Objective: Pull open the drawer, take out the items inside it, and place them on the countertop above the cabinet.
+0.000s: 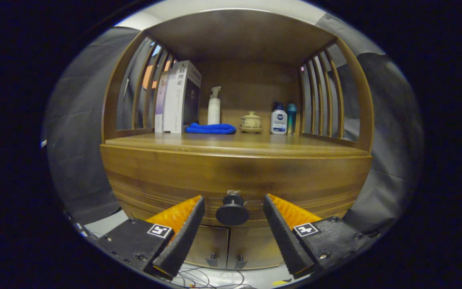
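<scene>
Tongs point(233, 212) spread wide, nothing gripped; round knob point(232, 210) sits between tips, touching neither. Drawer point(235, 180) shut, contents hidden. Risk: tips close on knob's rim, slip off on pull. Table point(235, 144) back row crowded: books point(179, 96), blue cloth point(211, 128).

Gripper view sits close before the cabinet point(235, 172), facing it level; the knob point(232, 210) stands between the spread fingers at 6 o'clock.

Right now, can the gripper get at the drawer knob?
Probably yes: the gripper is open, its fingers either side of the round black drawer knob, and nothing sits in between. The drawer is shut.
</scene>
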### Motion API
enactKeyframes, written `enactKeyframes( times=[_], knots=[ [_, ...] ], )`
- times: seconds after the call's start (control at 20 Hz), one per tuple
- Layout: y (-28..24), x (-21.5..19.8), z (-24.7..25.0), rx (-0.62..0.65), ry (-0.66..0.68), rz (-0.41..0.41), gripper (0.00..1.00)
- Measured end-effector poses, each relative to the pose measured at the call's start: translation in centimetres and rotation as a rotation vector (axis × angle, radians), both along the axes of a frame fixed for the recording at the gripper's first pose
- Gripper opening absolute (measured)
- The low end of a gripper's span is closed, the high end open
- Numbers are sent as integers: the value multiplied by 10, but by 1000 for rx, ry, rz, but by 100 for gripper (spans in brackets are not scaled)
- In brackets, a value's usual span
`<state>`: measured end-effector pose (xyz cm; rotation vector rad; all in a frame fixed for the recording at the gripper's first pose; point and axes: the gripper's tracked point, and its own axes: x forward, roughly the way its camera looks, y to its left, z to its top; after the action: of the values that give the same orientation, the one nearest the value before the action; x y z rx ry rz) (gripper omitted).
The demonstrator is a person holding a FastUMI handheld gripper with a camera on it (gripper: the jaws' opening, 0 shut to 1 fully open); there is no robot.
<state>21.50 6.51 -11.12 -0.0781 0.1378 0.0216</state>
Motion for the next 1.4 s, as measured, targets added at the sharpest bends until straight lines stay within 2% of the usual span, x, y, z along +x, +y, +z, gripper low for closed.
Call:
enactKeyframes(
  times=[0.1,0.5,0.6,1.0,1.4],
  knots=[
    [5,2,-6,0,10,5,91],
    [3,18,-11,51,26,-14,57],
    [-2,18,-12,47,16,-29,51],
    [0,18,-14,58,27,-22,42],
    [1,13,-13,57,53,-21,39]
  ],
)
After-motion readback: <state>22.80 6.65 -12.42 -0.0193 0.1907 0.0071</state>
